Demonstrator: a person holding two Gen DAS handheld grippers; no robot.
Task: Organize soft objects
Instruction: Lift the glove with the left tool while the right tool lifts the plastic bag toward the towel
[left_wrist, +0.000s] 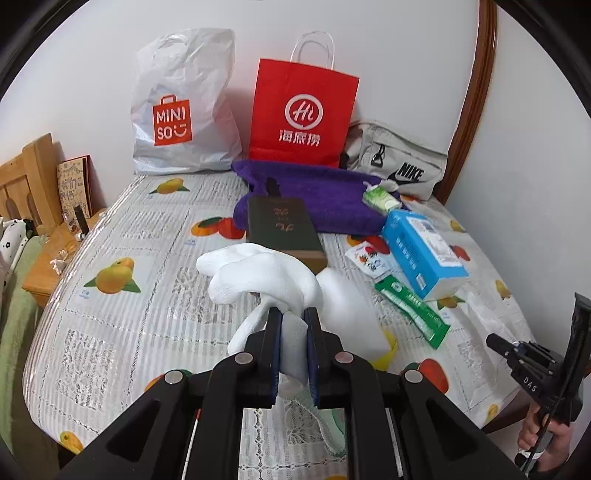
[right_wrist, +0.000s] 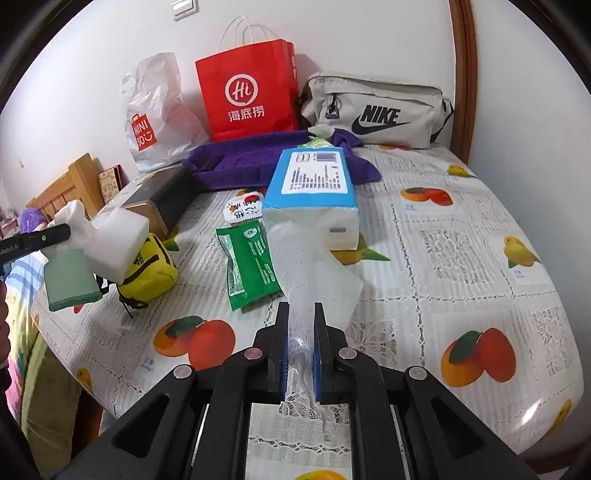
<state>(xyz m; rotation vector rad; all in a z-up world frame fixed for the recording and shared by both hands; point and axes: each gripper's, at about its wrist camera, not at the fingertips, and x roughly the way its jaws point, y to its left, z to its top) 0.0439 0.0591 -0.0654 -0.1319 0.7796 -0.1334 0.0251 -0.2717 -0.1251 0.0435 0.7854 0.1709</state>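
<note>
My left gripper (left_wrist: 293, 314) is shut on a white sock (left_wrist: 258, 273) with a green cuff and holds it above the table; the same sock shows at the left of the right wrist view (right_wrist: 79, 221), green cuff hanging down. A white foam block (right_wrist: 118, 242) sits just behind it, partly on a yellow pouch (right_wrist: 151, 269). My right gripper (right_wrist: 301, 314) is shut on a clear bubble-wrap bag (right_wrist: 314, 269) that lies forward on the tablecloth. A purple towel (left_wrist: 317, 195) lies at the back.
A fruit-print tablecloth (right_wrist: 461, 240) covers the table. A blue tissue pack (right_wrist: 314, 192), green sachet (right_wrist: 251, 262), dark box (left_wrist: 284, 229), red paper bag (left_wrist: 303, 110), Miniso bag (left_wrist: 181, 107) and Nike bag (right_wrist: 376, 110) stand around. A wooden bedside stand (left_wrist: 48, 258) is at left.
</note>
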